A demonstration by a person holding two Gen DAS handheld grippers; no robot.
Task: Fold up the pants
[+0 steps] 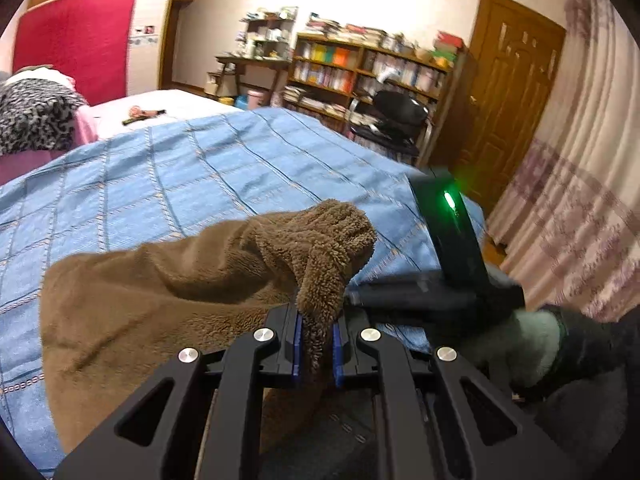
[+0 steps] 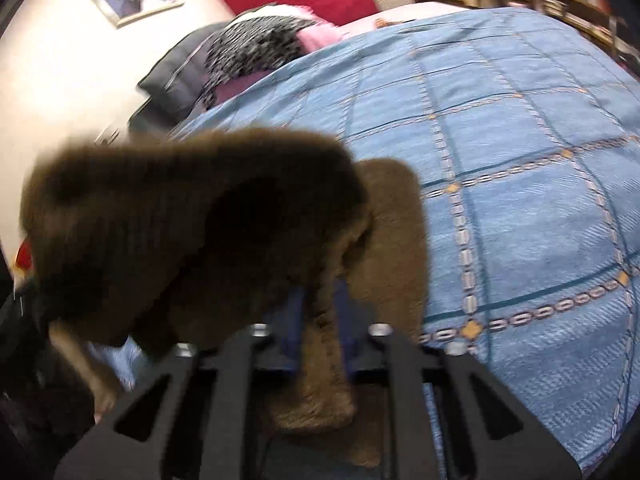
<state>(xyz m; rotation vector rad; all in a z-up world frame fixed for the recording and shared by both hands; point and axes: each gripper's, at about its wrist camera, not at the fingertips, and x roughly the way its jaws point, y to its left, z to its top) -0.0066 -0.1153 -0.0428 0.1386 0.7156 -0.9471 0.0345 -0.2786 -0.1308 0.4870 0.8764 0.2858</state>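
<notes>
— Brown, shaggy fleece: that is what both our tools have hold of. In the left wrist view the left gripper [image 1: 316,344] is clenched on a bunched tuft of the brown fleece pants [image 1: 160,300], with the fabric squeezed between the blue pads [image 1: 297,344].

— And the rest of the garment?

— It spreads towards nine o'clock over the blue checked quilted bedspread [image 1: 180,176]. At three o'clock we see the other tool, black with a green light [image 1: 450,216], and our gloved hand [image 1: 536,344] behind it.

— In the right wrist view the right gripper [image 2: 320,320] also pinches a strip of fleece, and a thick fold hangs blurred towards ten o'clock. The bedspread fills the side from one to four o'clock.

— What worries us here?

— Each grip seems to take only a narrow pinch of a heavy pile fabric. If we lift unevenly, the weight could drag a tuft out of one pair of pads and the fold would collapse.

— We may also have caught only one layer, so the lower layer would stay on the bed and the fold would go crooked. We cannot tell how many layers each pinch holds.
</notes>
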